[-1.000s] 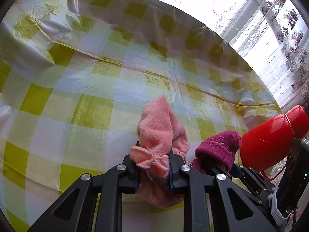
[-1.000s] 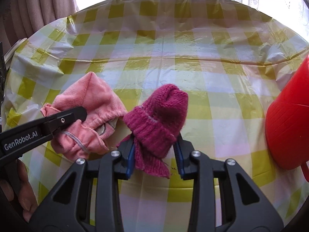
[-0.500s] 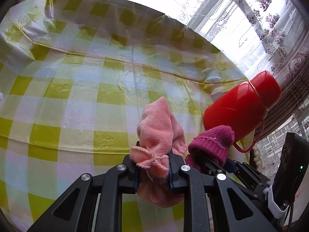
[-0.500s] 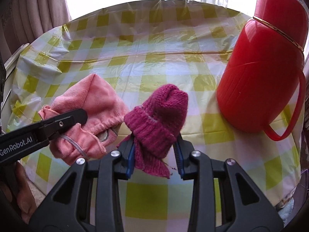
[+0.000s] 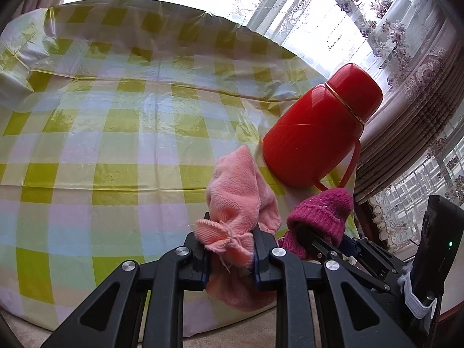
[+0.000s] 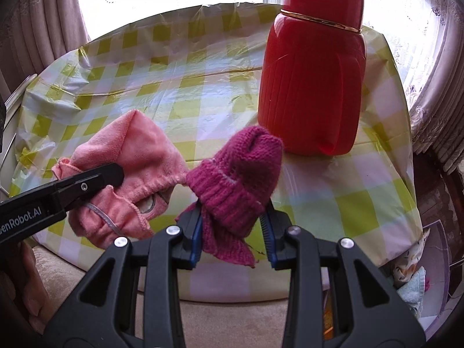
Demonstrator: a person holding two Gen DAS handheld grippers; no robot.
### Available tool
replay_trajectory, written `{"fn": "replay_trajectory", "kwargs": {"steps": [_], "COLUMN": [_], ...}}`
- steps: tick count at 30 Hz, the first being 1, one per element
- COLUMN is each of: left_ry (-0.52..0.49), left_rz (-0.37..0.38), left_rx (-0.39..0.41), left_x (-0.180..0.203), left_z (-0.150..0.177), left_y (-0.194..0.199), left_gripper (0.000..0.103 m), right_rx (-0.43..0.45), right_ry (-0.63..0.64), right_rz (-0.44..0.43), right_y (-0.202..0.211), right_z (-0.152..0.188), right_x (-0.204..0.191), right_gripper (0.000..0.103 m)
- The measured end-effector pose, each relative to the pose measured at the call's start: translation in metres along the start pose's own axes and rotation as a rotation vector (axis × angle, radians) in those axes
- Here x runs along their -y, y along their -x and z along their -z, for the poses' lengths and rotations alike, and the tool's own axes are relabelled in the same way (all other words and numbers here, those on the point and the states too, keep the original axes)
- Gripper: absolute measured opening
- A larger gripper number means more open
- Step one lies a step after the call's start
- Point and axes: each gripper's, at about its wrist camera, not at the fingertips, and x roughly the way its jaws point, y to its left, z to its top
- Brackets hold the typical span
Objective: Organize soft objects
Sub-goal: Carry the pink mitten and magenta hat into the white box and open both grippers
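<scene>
My left gripper [image 5: 229,249] is shut on a light pink fleece sock [image 5: 236,191], held up off the table. It also shows in the right wrist view [image 6: 130,156], with the left gripper's finger [image 6: 87,179] across it. My right gripper [image 6: 232,232] is shut on a magenta knitted sock [image 6: 240,174], held beside the pink one; the magenta sock shows in the left wrist view [image 5: 322,214] too. Both socks hang above the near right edge of the table.
A round table with a yellow and white checked plastic cloth [image 5: 116,116] lies ahead. A red thermos with a handle [image 6: 313,72] stands on its right side. A clear bin with cloth items [image 6: 414,275] sits low at right. Curtains hang behind.
Both grippers have pulled back and to the right with their socks. The table now sits farther away, its near edge shows, and the whole red thermos has come into view.
</scene>
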Motion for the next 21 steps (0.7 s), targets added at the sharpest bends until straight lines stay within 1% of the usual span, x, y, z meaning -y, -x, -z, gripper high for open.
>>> {"fn": "replay_trajectory", "kwargs": {"steps": [4,7,10,12,18,21], "left_ry": [0.008,0.022,0.044,0.053,0.072,0.084], "left_rz": [-0.02,-0.041,-0.083,-0.127,-0.192,-0.222], "left_rx": [-0.016,-0.039,-0.053,-0.058,-0.101,-0.135], "left_x": [0.002,0.001,-0.004,-0.008,-0.02,-0.024], "left_z": [0.01,0.02,0.028,0.032,0.045,0.048], "left_y": [0.001,0.0,0.001,0.004,0.001,-0.005], "left_gripper": [0.022,0.022,0.022,0.022,0.022,0.027], "right_rx": [-0.013,-0.04,-0.062,-0.079,-0.131,-0.163], "right_ry": [0.006,0.021,0.038,0.048,0.106,0.121], "right_rz": [-0.009,-0.03,-0.051,-0.071,-0.083,-0.081], "right_y": [0.005,0.005,0.005,0.004,-0.007,-0.016], "right_z": [0.006,0.011,0.018,0.021,0.031,0.035], "right_x": [0.005,0.006,0.003,0.001,-0.013,-0.016], "right_gripper": [0.038,0.038,0.038,0.038,0.038,0.038]}}
